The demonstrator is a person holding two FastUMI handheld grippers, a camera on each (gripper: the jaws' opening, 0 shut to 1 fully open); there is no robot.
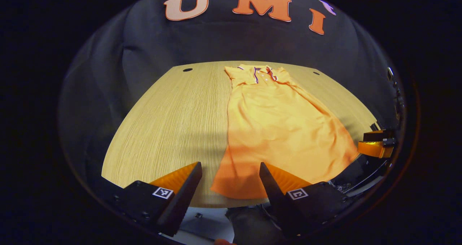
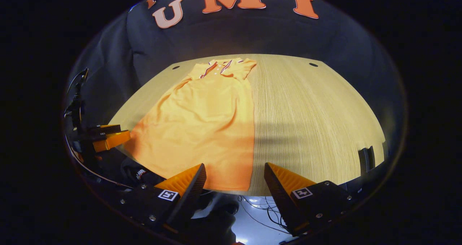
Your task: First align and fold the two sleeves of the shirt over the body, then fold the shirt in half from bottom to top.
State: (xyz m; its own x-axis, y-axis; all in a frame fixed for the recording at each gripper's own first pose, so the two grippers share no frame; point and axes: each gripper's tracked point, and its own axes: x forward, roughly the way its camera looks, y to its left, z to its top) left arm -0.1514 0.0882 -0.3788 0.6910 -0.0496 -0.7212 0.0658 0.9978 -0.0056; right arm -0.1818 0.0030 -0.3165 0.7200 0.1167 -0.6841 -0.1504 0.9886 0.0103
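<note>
An orange polo shirt (image 1: 278,126) lies flat on the wooden table (image 1: 169,122), collar at the far side and hem at the near edge, both sleeves folded in over the body. My left gripper (image 1: 231,174) hovers open over the hem's left corner, nothing between its fingers. The right gripper (image 1: 377,144) shows at the far right of the left gripper view. In the right gripper view the shirt (image 2: 202,126) runs toward the near edge of the table (image 2: 314,122). My right gripper (image 2: 234,176) is open above the hem's right corner. The left gripper (image 2: 108,136) shows at the left.
Two small dark holes (image 1: 187,70) (image 1: 316,73) sit near the table's far corners. A dark clamp-like piece (image 2: 366,159) sticks up at the table's near right edge. Cables (image 2: 260,209) hang below the front edge over a pale floor.
</note>
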